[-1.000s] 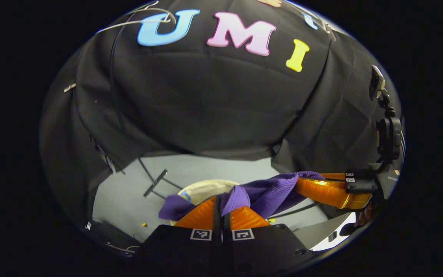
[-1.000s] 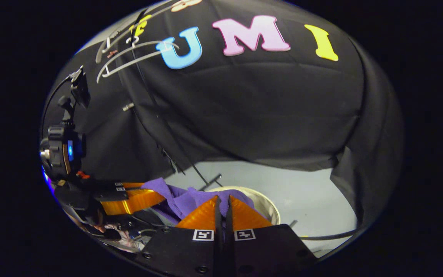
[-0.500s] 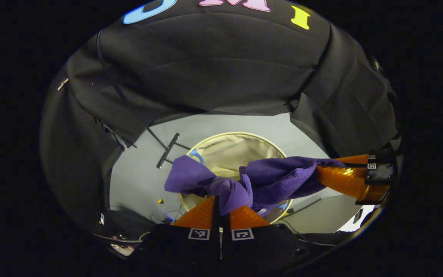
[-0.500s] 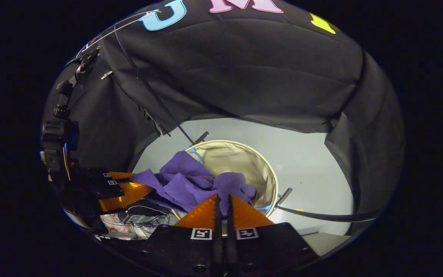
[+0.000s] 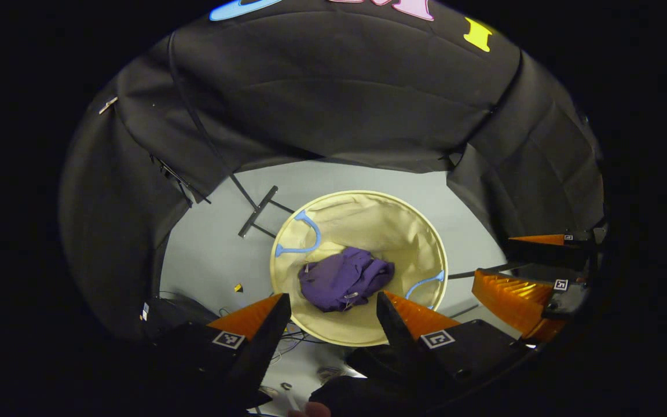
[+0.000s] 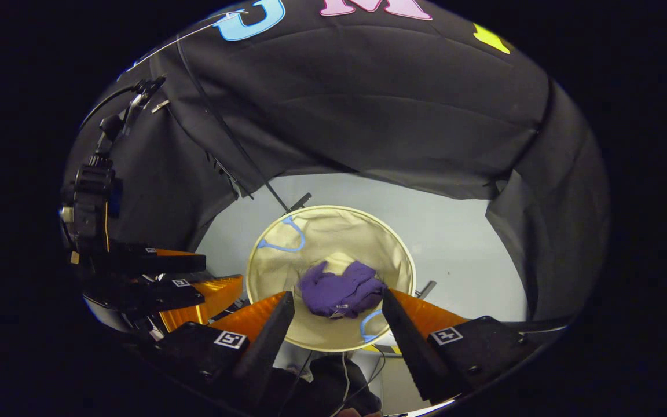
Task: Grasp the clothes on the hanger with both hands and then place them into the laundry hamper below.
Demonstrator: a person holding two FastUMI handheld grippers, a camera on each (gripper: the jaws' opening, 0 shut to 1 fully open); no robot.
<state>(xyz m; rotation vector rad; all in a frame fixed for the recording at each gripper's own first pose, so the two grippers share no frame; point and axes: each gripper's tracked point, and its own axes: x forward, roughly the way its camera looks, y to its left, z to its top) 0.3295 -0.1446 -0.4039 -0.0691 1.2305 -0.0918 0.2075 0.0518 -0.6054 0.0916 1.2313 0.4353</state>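
Purple clothes [image 5: 345, 278] crumpled inside cream hamper [image 5: 368, 214], left claw [image 5: 333, 306] and right claw [image 6: 338, 302] both agape.

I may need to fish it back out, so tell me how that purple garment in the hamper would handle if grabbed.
The purple garment lies crumpled in folds at the bottom of the hamper, so it is probably floppy and would drape when lifted. It looks like soft knit, likely light and not slippery. The hamper's fabric wall is creased, so it may shift if pushed.

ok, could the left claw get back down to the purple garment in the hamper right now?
Probably yes: the left claw is open above the hamper, and the purple garment lies uncovered inside it.
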